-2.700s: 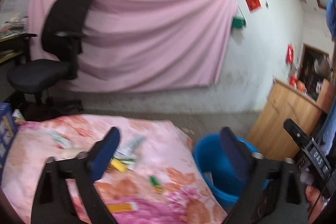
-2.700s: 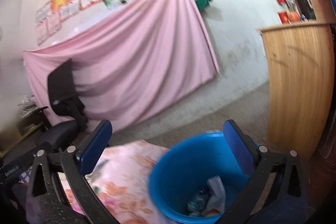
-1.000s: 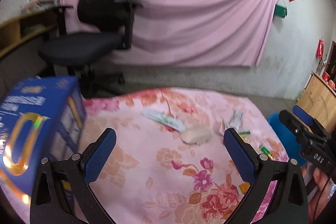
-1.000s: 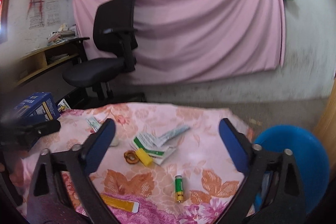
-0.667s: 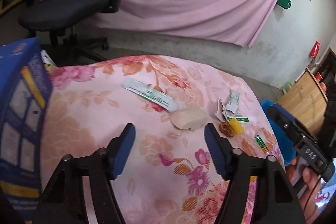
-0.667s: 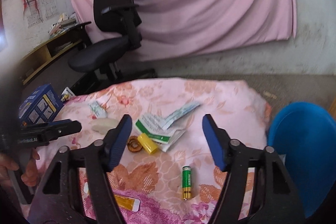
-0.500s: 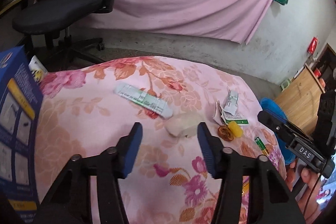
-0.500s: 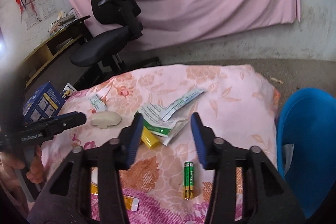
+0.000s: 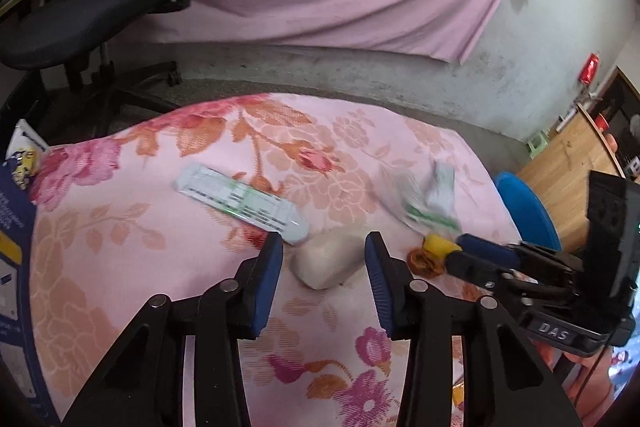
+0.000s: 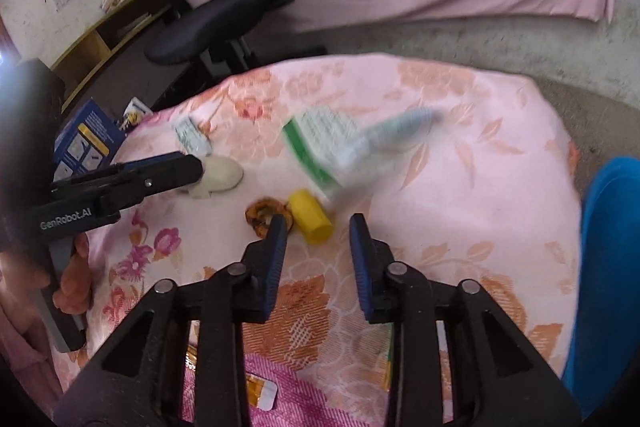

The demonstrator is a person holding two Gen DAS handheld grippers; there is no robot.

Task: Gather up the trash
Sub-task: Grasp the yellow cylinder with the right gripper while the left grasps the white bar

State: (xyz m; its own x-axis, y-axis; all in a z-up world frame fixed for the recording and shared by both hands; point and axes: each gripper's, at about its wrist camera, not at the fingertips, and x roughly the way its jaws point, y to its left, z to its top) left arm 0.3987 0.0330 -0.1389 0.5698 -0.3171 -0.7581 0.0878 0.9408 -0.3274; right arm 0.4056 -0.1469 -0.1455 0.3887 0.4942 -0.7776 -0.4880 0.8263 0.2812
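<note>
1. Left wrist view puts our left tongs nearest, pads apart around a pale lump without gripping it; closing off-centre could squirt this rounded thing sideways on the soft floral cloth.
2. Our right tongs also stand apart, low over the cloth just short of the yellow cap. The brown ring lies touching it, so we risk pinching both or rolling the cap away.
3. Beyond them, the paper wrappers lie flat and blurred; we judge them hard to pinch without snagging the cloth.
4. Farthest, the blue bin sits off the tabletop's edge; a loose hold could drop trash short.
</note>
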